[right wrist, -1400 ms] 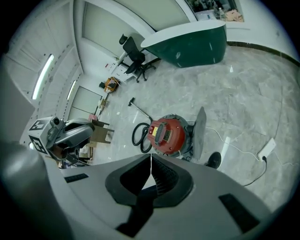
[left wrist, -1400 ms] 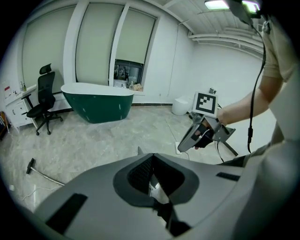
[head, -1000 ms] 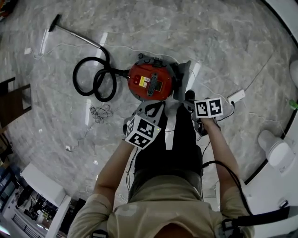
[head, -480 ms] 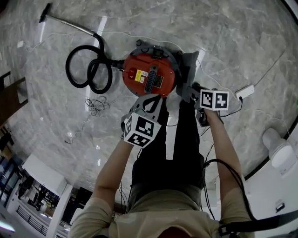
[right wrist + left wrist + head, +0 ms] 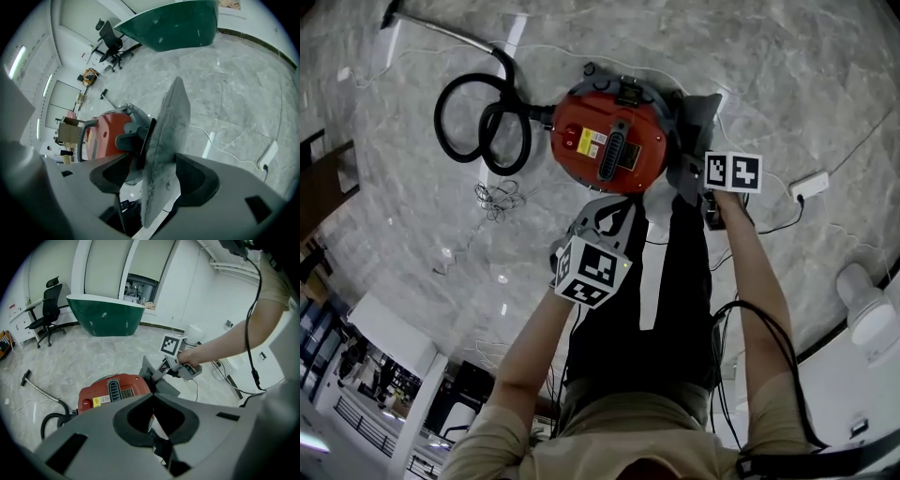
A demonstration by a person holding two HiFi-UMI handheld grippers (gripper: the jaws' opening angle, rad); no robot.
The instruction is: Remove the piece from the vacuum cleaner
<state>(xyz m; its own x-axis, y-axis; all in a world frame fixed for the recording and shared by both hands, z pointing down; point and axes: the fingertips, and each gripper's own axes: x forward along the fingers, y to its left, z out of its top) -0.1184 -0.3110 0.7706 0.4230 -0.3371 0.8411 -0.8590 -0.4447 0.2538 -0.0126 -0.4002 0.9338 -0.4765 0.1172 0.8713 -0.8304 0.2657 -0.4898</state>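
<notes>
The red round vacuum cleaner [image 5: 614,150] stands on the marble floor, its black hose [image 5: 483,131] coiled to the left. A flat grey piece [image 5: 698,122] stands on edge by the vacuum's right side. My right gripper [image 5: 688,176] has it between its jaws; these have just been opening, and in the right gripper view the grey piece [image 5: 168,140] sits in the wide gap of the right gripper [image 5: 152,161], clear of the left pad. My left gripper [image 5: 605,217] hovers below the vacuum. In its own view the left gripper [image 5: 152,395] is shut and empty above the vacuum [image 5: 112,392].
A metal wand [image 5: 441,33] runs from the hose to the upper left. A tangle of white cord [image 5: 499,199] lies left of my legs, a white power strip [image 5: 811,185] to the right. A green tub [image 5: 105,315] and an office chair [image 5: 47,310] stand far off.
Both grippers have sunk toward the vacuum, which now looks larger and nearer. The grey piece has come down with the right gripper to the vacuum's right side.
</notes>
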